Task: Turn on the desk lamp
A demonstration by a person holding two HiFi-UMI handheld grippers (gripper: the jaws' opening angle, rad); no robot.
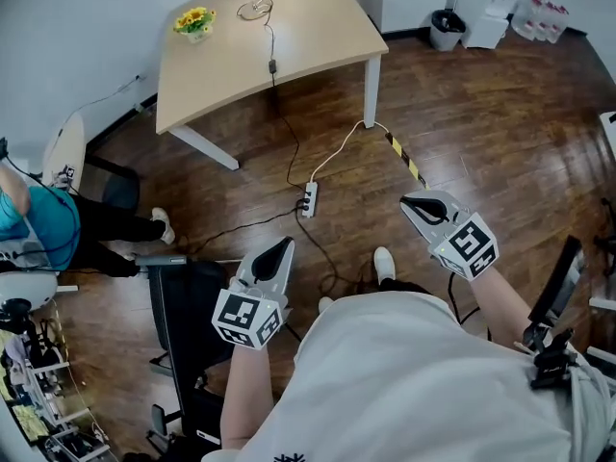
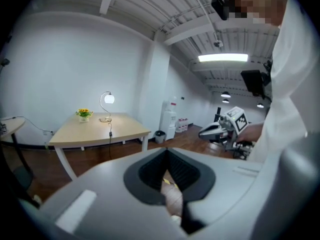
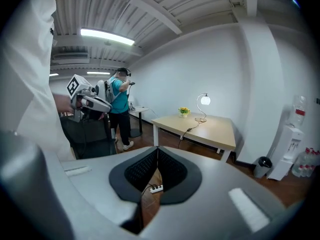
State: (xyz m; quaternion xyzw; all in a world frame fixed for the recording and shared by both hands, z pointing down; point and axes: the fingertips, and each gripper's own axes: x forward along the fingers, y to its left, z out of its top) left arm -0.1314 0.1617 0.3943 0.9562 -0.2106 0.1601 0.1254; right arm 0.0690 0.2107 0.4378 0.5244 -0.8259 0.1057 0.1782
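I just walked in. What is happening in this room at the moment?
A person stands on the dark wooden floor, some way from the light wooden table, holding a grey two-jaw gripper in each hand. The left gripper and the right gripper are both shut, empty and touching nothing. On the table, the desk lamp with a round white shade is lit.

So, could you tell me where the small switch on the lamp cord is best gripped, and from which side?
Probably pinch the switch across its narrow sides, coming down from the near edge of the table: it lies flat, in line with the cord, clear of the lamp and flowers.
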